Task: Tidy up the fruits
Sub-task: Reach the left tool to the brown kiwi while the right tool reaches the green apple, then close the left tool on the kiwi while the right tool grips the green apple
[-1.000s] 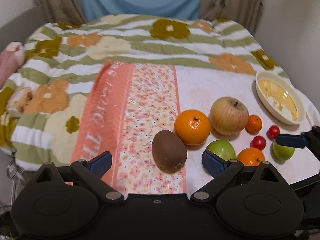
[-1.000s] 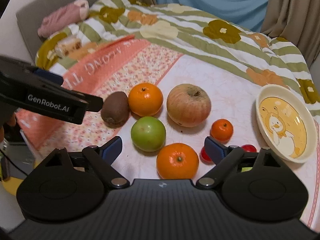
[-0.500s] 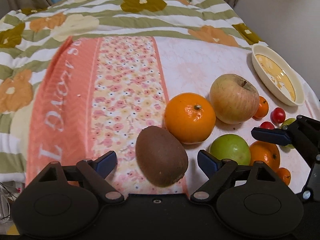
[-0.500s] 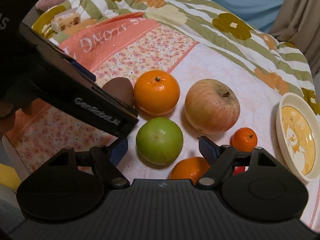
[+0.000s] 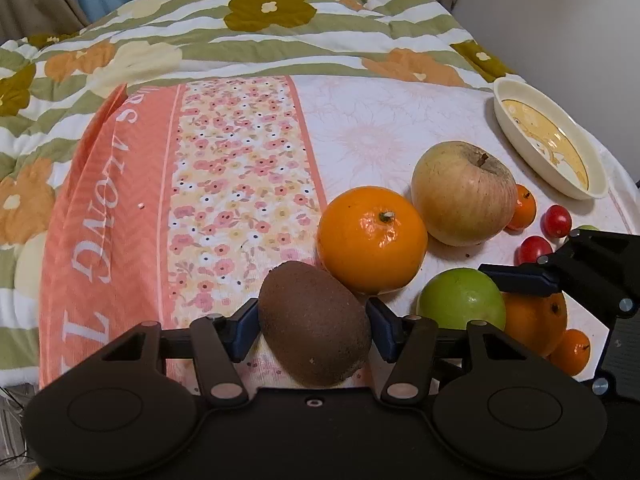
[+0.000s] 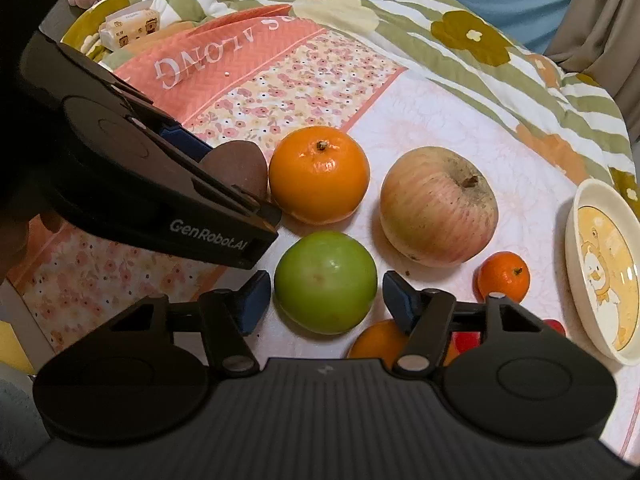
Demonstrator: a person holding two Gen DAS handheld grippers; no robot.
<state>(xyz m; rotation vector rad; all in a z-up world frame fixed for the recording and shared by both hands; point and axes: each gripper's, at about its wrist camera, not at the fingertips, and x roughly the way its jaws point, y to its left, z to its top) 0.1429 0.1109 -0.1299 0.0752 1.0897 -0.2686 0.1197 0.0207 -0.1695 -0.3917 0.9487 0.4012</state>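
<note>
Starting with left wrist view: left gripper (image 5: 312, 326) has both pads against the kiwi (image 5: 314, 328), pinching it at the near edge of the floral cloth (image 5: 240, 168). Big orange (image 5: 372, 238) touches the kiwi's far-right side, no gap there. Apple (image 5: 464, 192) sits just right of the orange, touching it. Small mandarin (image 5: 524, 206) is tucked behind the apple; two cherry tomatoes (image 5: 556, 220) lie right of it. Green apple (image 5: 460, 298) is near right, with the right gripper's blue finger (image 5: 516, 280) over its right edge. Second orange (image 5: 534, 316) and another small mandarin (image 5: 570, 350) crowd in behind that. Dish (image 5: 596, 188) sits far right near the bed edge, apart from the fruit. Open room: the whole cloth to the left and far side.

Right wrist view: right gripper (image 6: 326, 296) is spread around the green apple (image 6: 326, 280), with a sliver of gap visible at each pad. Left gripper body (image 6: 160, 184) crosses at left, just above the left finger, tight clearance. Kiwi (image 6: 236, 168) shows partly behind it. Orange (image 6: 318, 174) and apple (image 6: 438, 204) sit just beyond; a bare strip lies between them. Mandarin (image 6: 502, 276) is right, dish (image 6: 600, 272) at the right edge.
</note>
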